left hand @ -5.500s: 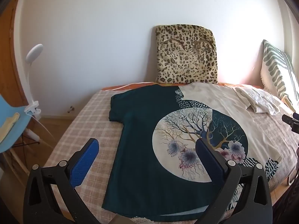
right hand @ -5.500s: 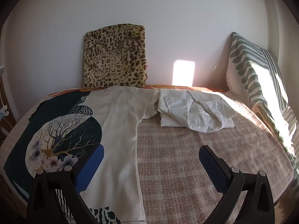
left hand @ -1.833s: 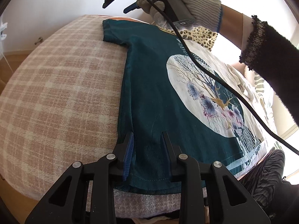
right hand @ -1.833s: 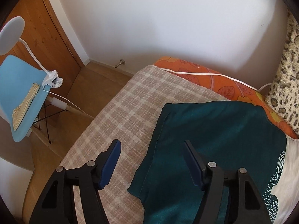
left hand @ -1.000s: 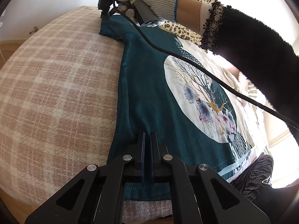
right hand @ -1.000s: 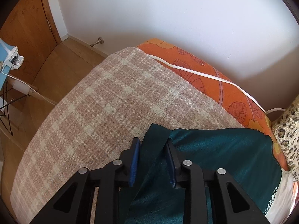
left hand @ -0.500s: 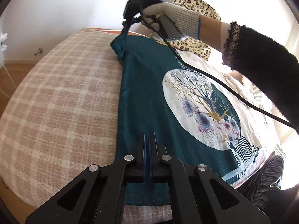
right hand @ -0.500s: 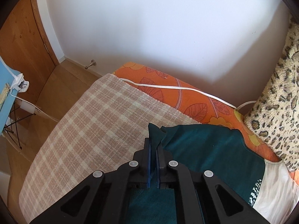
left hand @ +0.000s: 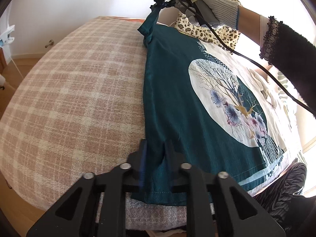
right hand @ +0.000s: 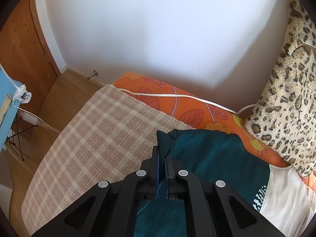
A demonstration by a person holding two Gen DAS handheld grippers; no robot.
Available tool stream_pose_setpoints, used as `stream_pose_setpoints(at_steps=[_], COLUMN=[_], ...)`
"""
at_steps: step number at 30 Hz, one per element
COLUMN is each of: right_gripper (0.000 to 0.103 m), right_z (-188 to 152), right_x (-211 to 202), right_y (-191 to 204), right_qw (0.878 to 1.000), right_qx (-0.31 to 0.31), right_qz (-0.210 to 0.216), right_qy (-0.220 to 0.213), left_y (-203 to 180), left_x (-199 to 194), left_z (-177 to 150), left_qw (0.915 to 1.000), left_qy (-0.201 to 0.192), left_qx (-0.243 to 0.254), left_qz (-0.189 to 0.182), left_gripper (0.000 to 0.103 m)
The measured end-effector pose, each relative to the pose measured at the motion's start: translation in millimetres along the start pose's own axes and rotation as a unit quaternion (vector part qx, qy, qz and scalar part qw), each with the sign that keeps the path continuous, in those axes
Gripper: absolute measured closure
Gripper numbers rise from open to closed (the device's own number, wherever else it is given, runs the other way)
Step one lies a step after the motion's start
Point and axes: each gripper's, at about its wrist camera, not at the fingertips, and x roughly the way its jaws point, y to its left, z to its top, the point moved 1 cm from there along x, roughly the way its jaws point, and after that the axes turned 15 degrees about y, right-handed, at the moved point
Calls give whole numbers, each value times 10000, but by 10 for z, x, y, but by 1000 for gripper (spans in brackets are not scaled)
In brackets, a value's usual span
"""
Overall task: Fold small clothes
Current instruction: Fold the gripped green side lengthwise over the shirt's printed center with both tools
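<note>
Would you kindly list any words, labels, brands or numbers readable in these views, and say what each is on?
Nothing can be read for certain.
Shirt, near the collar: white lettering, too small and skewed to read.
Shirt hem: pale lettering on the light band, blurred and partly cut off.
Same collar lettering in the right wrist view: distorted, unreadable.
Right gripper handle: a small mark, too small to read.

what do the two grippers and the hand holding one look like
Both the left gripper and right gripper have black plastic linkages with silver rivets and blue-padded jaws. A grey knit glove and fuzzy black sleeve cover the hand; a black cable trails back.
</note>
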Motion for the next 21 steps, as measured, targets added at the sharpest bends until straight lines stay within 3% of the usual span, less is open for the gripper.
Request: stream_pose_setpoints(at_steps=[3,9,21], right_gripper=[102,102,102], right_z=[-20,-83,-488], right_x=[-12,-88,-299], right_y=[-8,-123,-941], right_qw=[10000,9999,9977], right_qx=[2,39,452], right_qz=[6,-82,-497], right_qy=[-26,-98,-101], left_y=[15,-189,-862], left_x=[-41,-182,-77], left_z=[5,66,98], left_qw=[9996,9981,9904], left_qy=[-113,-363,-170], left_qx=[-85,202,1143], left_qz=[-253,-455,-753], left_gripper=[103,103,103])
